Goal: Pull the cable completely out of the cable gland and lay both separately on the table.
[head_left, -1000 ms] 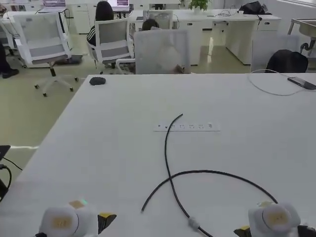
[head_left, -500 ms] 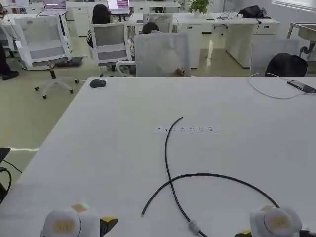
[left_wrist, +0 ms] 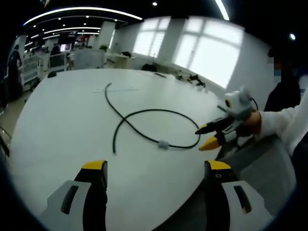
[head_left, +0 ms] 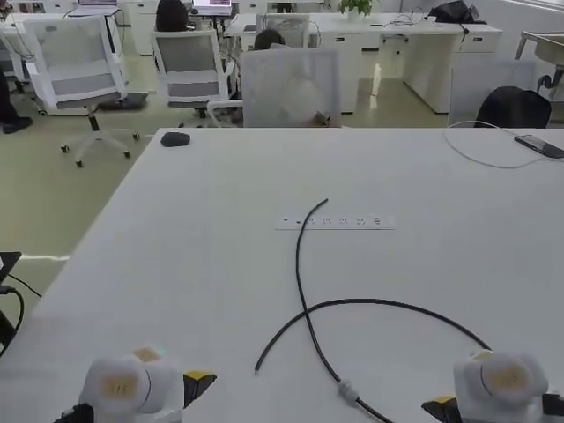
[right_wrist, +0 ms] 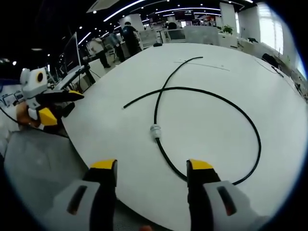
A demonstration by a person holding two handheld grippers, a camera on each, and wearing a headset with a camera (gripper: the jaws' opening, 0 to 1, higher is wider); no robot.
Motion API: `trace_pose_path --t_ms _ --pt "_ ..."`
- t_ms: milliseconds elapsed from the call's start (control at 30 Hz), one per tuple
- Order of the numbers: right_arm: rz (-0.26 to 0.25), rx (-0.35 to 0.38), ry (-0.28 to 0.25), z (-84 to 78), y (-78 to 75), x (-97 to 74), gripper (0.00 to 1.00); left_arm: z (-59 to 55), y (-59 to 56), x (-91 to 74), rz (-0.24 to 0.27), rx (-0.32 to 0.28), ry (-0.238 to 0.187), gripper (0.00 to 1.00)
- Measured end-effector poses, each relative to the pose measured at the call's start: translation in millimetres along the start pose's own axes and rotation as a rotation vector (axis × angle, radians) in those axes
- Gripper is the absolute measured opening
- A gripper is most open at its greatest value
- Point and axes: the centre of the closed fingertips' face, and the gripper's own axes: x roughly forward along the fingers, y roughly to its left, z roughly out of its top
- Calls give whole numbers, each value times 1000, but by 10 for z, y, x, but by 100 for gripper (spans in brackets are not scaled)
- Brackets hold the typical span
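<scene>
Yellow-tipped and black, the left tongs (left_wrist: 155, 166) stand with jaws wide apart and grip nothing, low over the near edge of the white worktop (left_wrist: 57, 125). The right tongs (right_wrist: 151, 164) are likewise spread and empty. The cable gland (right_wrist: 155, 131) lies just ahead of them on the worktop, apart from both tips.

The left gripper view takes in the right tongs from the side, with the hand (left_wrist: 251, 123) and white sleeve (left_wrist: 284, 126) behind them. The right gripper view catches the left tongs off the worktop's edge. From the head view come the far things: a white power strip (head_left: 335, 222), a dark mouse (head_left: 174, 139), a phone (head_left: 539, 146) at the right edge, and office chairs (head_left: 75, 75) beyond.

The cable (head_left: 304, 291) is thin and black. It curls into one wide loop that crosses itself, with one end resting across the power strip and the other free on bare worktop. The pale grey gland is threaded on the cable near the front, and the cable runs on from it towards the right tongs.
</scene>
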Motion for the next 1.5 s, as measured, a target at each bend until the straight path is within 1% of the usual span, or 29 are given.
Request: trace_pose_path --t_ms 167,367,500,600,767,867,967,1067,1200,1300,1400,1500 --pt "-3 -10 6 0 -27 29 61 -16 -38 15 -13 12 10 83" --pt "8 -43 24 11 -52 128 58 -9 -58 17 -21 14 8 82" --pt "15 -55 40 9 -78 204 55 -9 -52 15 -19 12 8 81" --pt "23 -51 52 9 -106 264 53 -11 -41 12 -16 7 9 80" --pt "28 -51 56 15 -130 330 50 -3 -12 2 -7 -3 5 78" --pt "30 -59 61 7 -142 394 47 -16 -1 8 -5 -11 10 78" --pt "38 -76 75 -17 -138 485 45 -25 -3 13 -6 -8 14 77" --pt "44 -128 93 -26 -114 604 39 -33 -7 17 -7 -8 17 77" --pt "34 -171 67 61 -94 720 32 -53 6 17 -5 -18 23 76" --pt "30 -177 45 131 -85 784 27 -69 8 25 -8 -22 29 75" --pt "24 -183 48 140 -85 849 23 -80 1 31 -11 -23 34 75" --pt "12 -201 46 143 -84 898 22 -89 -1 36 -12 -24 37 75"
